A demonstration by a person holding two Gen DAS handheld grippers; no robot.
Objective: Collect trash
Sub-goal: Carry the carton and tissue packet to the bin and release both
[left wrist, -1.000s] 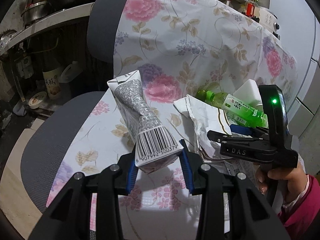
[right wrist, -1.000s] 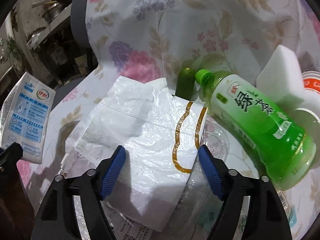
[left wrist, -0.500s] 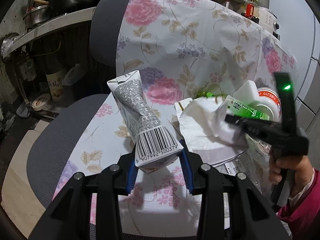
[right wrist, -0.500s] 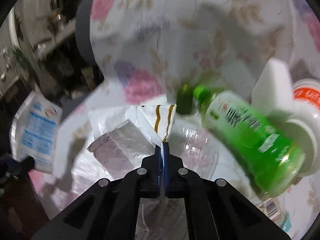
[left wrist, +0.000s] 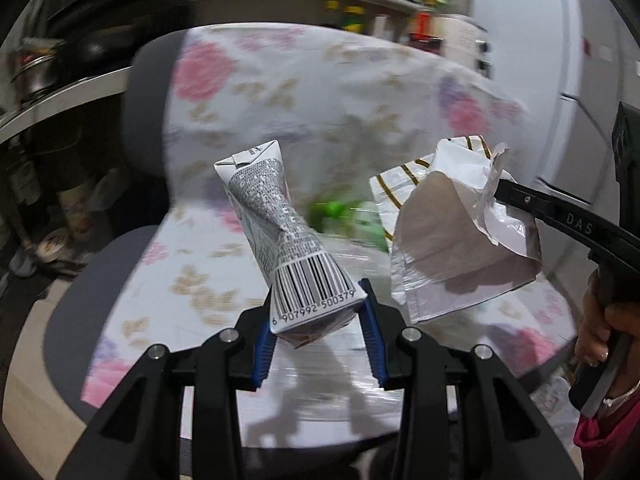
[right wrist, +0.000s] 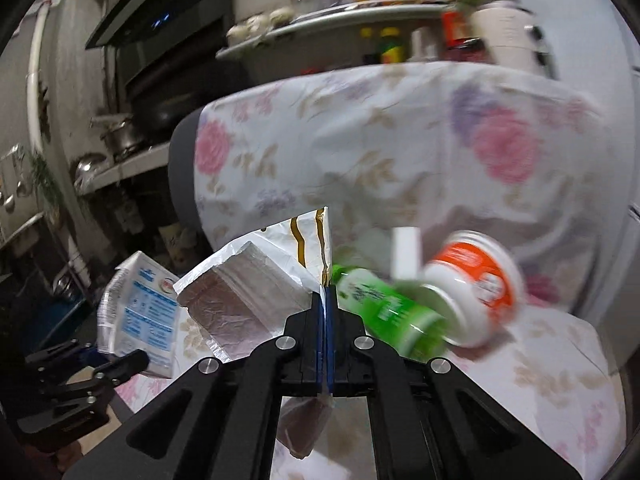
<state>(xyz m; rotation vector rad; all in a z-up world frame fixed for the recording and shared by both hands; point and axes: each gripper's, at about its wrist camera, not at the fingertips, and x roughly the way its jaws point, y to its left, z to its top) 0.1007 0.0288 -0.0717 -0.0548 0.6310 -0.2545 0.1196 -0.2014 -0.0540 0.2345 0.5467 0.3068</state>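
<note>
My left gripper (left wrist: pixel 318 316) is shut on a crushed grey milk carton (left wrist: pixel 280 232) with a barcode, held above the chair seat. The carton's blue side shows in the right wrist view (right wrist: pixel 140 316). My right gripper (right wrist: pixel 325 304) is shut on a white plastic bag (right wrist: pixel 256 292) with gold stripes, lifted off the seat; the bag hangs at the right of the left wrist view (left wrist: pixel 452 240). A green bottle (right wrist: pixel 388 308), an orange-and-white cup (right wrist: pixel 476 284) and a white sponge (right wrist: pixel 406 252) lie on the seat behind.
The trash lies on a grey office chair (left wrist: pixel 76 292) draped with a floral cloth (right wrist: pixel 400 152). Shelves with pots (right wrist: pixel 120 140) stand at the left, and a shelf of bottles (right wrist: pixel 392 44) behind. A white cabinet (left wrist: pixel 568 80) stands at the right.
My right gripper closed on the white bag and lifted it up off the seat. Both grippers rose and pulled back; the left still holds the carton.
</note>
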